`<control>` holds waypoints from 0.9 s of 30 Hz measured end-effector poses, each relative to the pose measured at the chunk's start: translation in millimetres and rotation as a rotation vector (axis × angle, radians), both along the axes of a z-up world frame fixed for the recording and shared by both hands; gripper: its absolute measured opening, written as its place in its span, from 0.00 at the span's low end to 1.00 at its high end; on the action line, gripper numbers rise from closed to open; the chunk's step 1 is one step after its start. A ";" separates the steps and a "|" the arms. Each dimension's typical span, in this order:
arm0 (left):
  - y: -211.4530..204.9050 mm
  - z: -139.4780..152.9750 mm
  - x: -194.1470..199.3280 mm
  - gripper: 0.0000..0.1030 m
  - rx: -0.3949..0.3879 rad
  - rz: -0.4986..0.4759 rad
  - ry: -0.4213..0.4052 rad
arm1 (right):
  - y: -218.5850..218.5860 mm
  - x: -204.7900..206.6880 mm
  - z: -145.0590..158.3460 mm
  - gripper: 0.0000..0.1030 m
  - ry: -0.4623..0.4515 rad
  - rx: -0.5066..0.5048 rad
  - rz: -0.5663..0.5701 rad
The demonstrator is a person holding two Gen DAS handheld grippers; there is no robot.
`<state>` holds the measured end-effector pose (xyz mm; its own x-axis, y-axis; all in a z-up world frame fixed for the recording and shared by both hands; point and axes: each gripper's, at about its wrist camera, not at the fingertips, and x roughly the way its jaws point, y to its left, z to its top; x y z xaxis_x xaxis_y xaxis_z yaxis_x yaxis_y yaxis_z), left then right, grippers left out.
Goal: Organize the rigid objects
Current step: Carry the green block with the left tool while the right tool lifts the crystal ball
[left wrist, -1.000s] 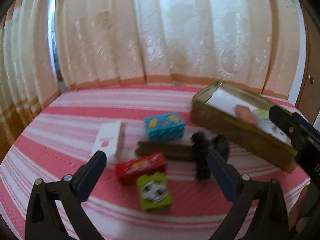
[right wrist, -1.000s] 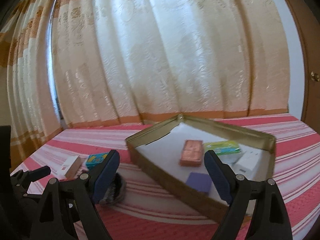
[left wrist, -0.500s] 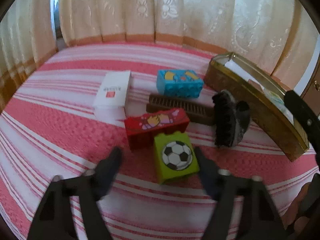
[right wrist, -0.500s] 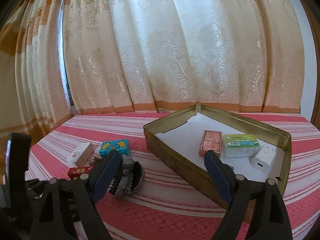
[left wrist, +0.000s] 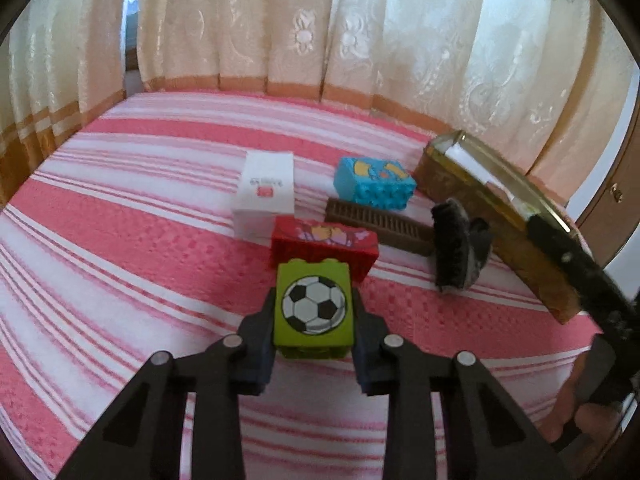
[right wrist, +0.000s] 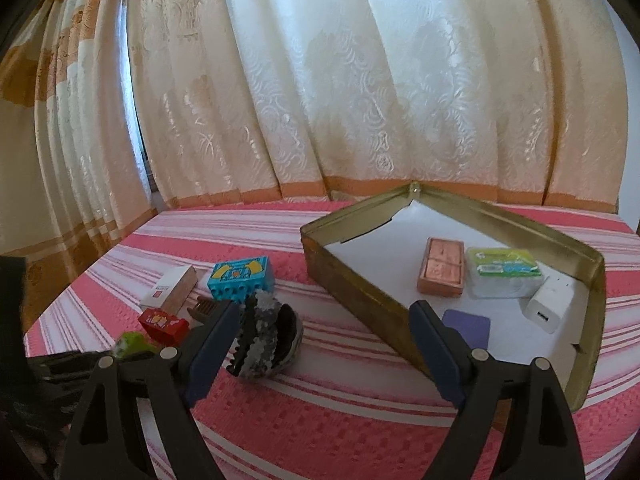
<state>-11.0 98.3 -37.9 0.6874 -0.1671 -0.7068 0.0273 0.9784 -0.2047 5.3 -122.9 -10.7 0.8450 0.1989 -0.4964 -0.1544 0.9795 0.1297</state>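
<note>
Closing left tongs (left wrist: 314,340) on the green block (left wrist: 313,309), on the bed (left wrist: 120,248) in front of the loose pile.
Tin (right wrist: 344,276) sits open at right as the likely drop spot, already holding a few items; red block (left wrist: 324,246) touches the green one behind, so lift before moving across. Pads flank its sides, look about in contact. Right tongs (right wrist: 320,344) gape empty, over the bed between the hair clip (right wrist: 266,334) and the tin.

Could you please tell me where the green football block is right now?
In the left wrist view the green block sits low at centre between the closing left tongs, just in front of the red block.
</note>
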 end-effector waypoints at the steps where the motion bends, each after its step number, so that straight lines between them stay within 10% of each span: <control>1: 3.1 5.7 -3.4 0.29 0.004 0.008 -0.021 | 1.0 1.6 -1.2 0.85 0.013 0.004 0.008; 15: 23.4 25.5 -7.0 0.29 0.036 0.072 -0.081 | 40.9 47.1 -40.4 0.60 0.328 0.034 0.058; 19: 22.6 25.6 -7.7 0.29 0.037 0.071 -0.081 | 45.7 51.7 -42.0 0.43 0.331 0.004 0.039; 27: 19.9 25.6 -5.7 0.29 0.072 0.095 -0.081 | 28.0 46.9 -41.8 0.43 0.316 0.100 0.090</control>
<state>-16.7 118.2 -12.3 0.7528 -0.0492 -0.6564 -0.0531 0.9894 -0.1350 52.2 -94.9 -52.6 0.6297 0.3266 -0.7049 -0.1770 0.9438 0.2792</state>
